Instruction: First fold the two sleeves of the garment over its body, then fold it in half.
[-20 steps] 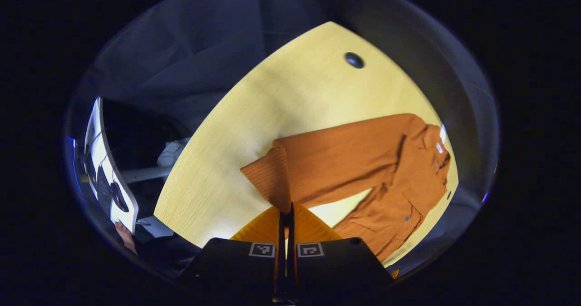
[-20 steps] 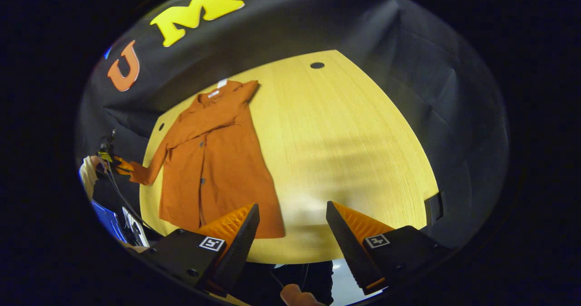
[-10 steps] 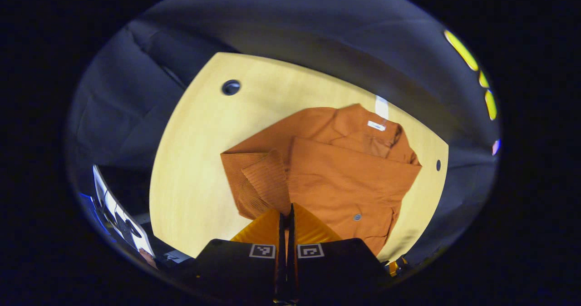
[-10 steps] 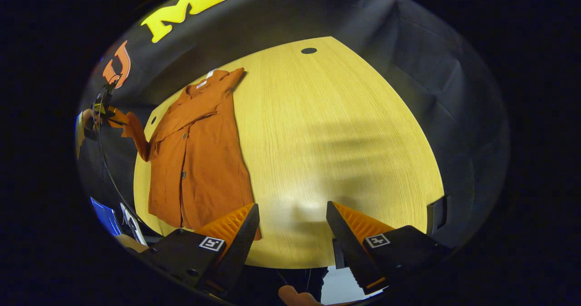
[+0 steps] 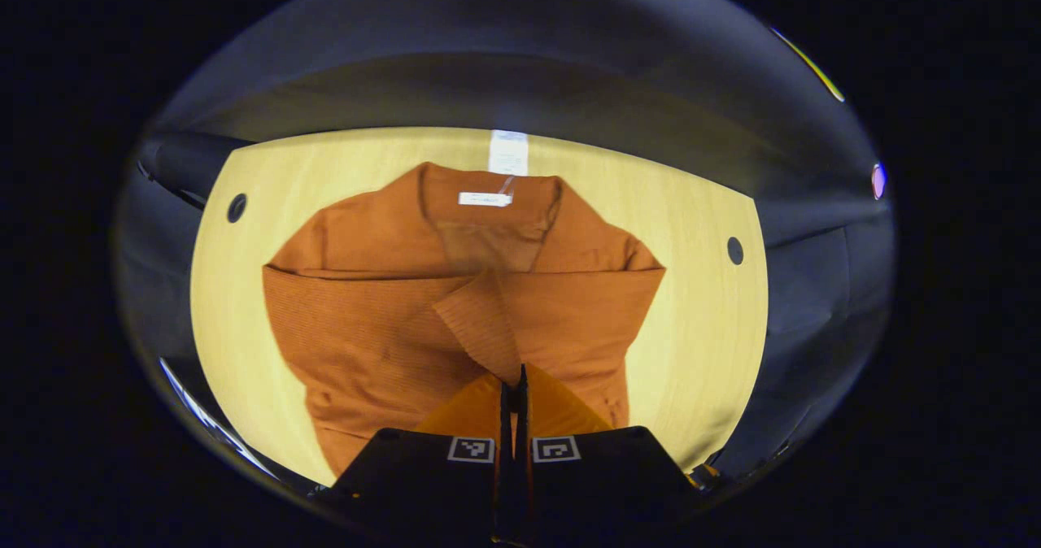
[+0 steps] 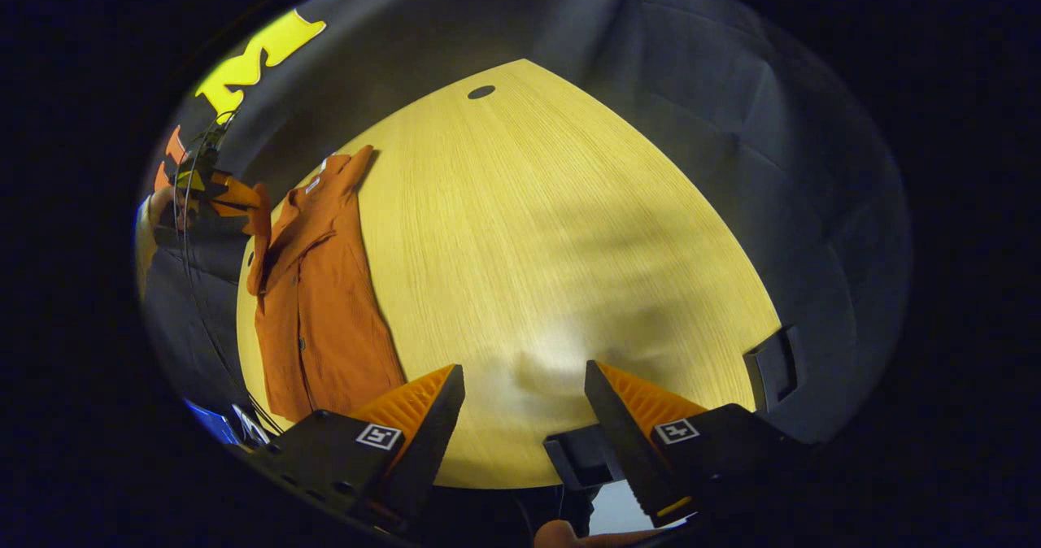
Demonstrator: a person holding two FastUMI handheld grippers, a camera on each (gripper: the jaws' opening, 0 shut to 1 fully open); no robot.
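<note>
An orange button-up garment [image 5: 382, 345] lies flat on the yellow wooden table [image 5: 699, 328], collar and white label toward the far edge. My left gripper [image 5: 513, 381] is shut on the ribbed cuff of one sleeve [image 5: 480, 320], holding it up above the body; the sleeve runs across the chest. In the right gripper view the garment [image 6: 313, 320] lies at the table's left side, with the left gripper [image 6: 218, 194] and the lifted sleeve above it. My right gripper [image 6: 523, 406] stands open over bare table near the front edge, well right of the garment, with nothing between its fingers.
Round cable holes [image 5: 237, 206] [image 5: 734, 250] sit near the table's far corners, and another hole [image 6: 481, 92] at the far end in the right gripper view. A dark bracket [image 6: 771, 365] juts at the table's right edge. Black cloth walls surround the table.
The left gripper has carried the sleeve cuff up and over the garment's body, swinging round to face the collar. The right gripper stayed open and turned somewhat to the right.
</note>
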